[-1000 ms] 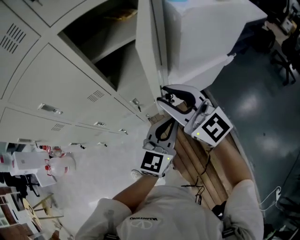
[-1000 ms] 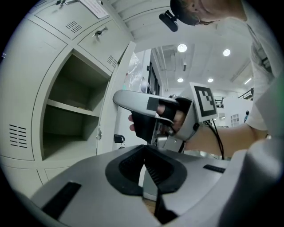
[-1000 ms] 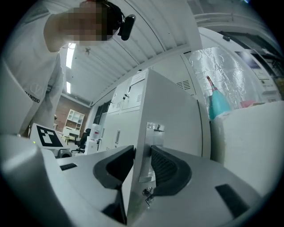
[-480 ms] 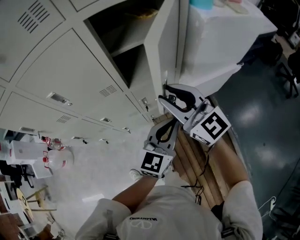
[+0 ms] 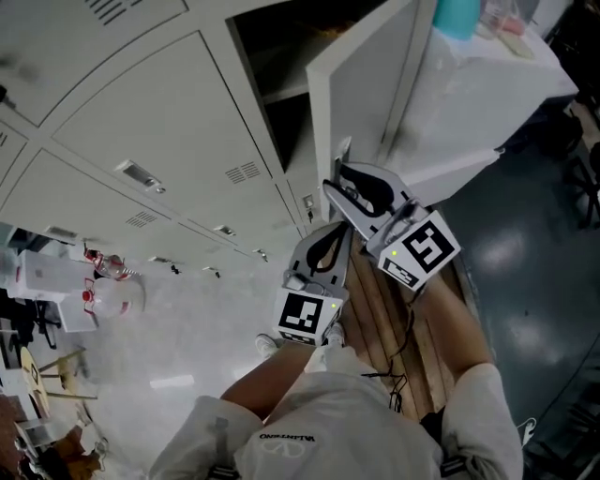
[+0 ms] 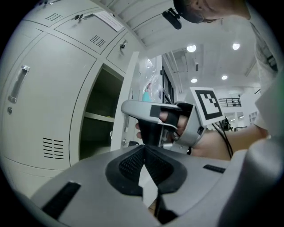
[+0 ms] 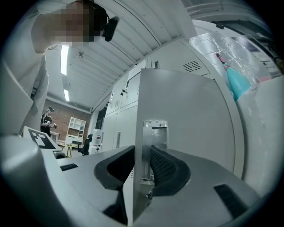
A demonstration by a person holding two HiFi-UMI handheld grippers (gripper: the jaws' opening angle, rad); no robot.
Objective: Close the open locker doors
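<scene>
The open locker door (image 5: 375, 103) stands out from the grey lockers, with its dark compartment (image 5: 281, 56) showing beside it. My right gripper (image 5: 339, 173) is at the door's free edge. In the right gripper view the door edge and its metal handle plate (image 7: 154, 146) lie between the jaws of the right gripper (image 7: 142, 153), which are closing, with the pads against them. My left gripper (image 5: 330, 246) hangs just below the right one, shut with nothing in it. In the left gripper view the left gripper (image 6: 144, 150) points at the compartment (image 6: 97, 119).
Closed locker doors (image 5: 141, 122) fill the left of the head view. A white-draped block (image 5: 469, 103) with a teal bottle (image 5: 457, 19) stands behind the open door. Wooden slats (image 5: 375, 300) lie underfoot, dark floor (image 5: 534, 244) to the right, and clutter (image 5: 103, 291) at the far left.
More of the door's face shows now than a second ago, and the lockers have shifted in the head view. My right gripper has stayed at the door's edge, the left just below it.
</scene>
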